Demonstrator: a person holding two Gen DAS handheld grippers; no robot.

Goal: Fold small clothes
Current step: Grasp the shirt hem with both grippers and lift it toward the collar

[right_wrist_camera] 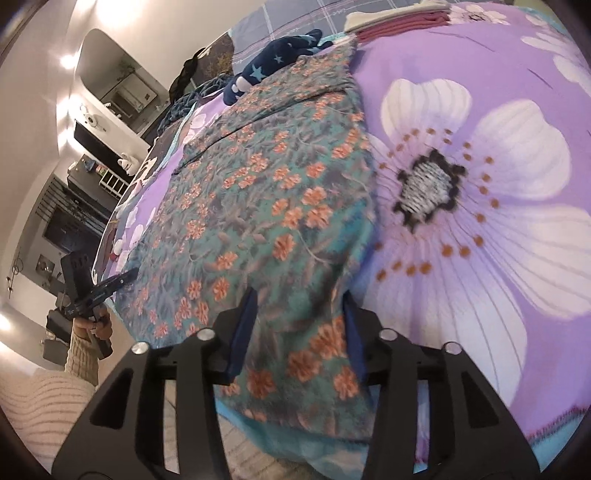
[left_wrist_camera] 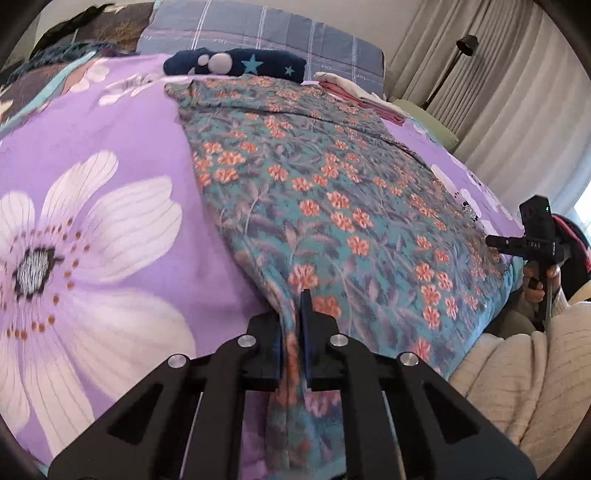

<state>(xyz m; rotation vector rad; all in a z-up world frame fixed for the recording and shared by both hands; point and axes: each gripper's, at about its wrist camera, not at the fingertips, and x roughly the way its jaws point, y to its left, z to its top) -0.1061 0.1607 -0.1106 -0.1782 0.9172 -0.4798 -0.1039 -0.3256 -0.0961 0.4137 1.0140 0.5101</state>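
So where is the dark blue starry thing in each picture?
Left wrist view: the dark blue starry cloth lies top centre, beyond the flowery garment.
Right wrist view: the cloth lies top, left of centre.
Shared landmark: the folded pink and cream pile.

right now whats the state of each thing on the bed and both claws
floral garment: spread flat on the bed, near edge pinched at one corner
left claw: shut on the garment's near edge
right claw: open, garment's other near corner between its fingers, not pressed
navy star garment: bunched up at the far end
pink and cream stack: folded, beside the far corner
purple bedspread: laid flat
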